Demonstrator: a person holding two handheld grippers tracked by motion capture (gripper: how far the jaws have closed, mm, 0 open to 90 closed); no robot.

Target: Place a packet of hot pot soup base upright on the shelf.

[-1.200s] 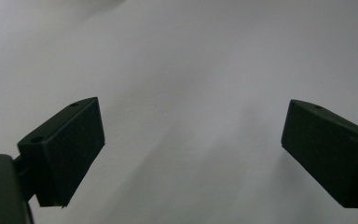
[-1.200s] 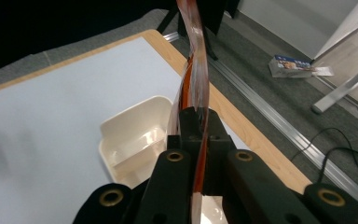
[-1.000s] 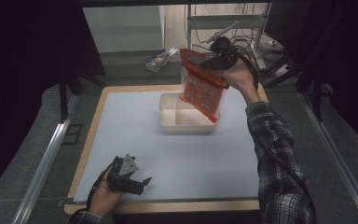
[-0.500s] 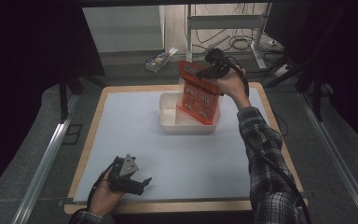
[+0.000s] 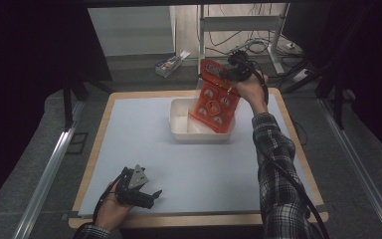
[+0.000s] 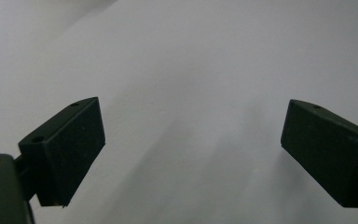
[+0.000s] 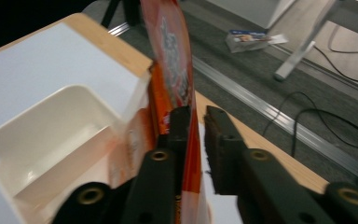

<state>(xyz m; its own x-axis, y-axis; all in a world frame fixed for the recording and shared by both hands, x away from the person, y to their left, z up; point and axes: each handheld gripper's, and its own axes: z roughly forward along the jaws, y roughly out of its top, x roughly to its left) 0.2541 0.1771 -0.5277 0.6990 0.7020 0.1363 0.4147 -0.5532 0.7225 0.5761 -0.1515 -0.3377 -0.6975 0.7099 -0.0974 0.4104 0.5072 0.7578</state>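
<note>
A wooden-edged table (image 5: 97, 149) carries a white sheet (image 5: 199, 164) and a white bin (image 5: 181, 130).

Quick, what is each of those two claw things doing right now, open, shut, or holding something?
Left gripper: open, nothing between its jaws, low over the pale table sheet.
Right gripper: jaws just opening, a gap beside the orange plastic packet, its lower end in the white tub.

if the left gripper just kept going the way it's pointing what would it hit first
Probably just the pale blue mat. The left gripper lies low at the near edge, jaws open with nothing between them; its own view has bare mat ahead, though depth is hard to judge.
</note>
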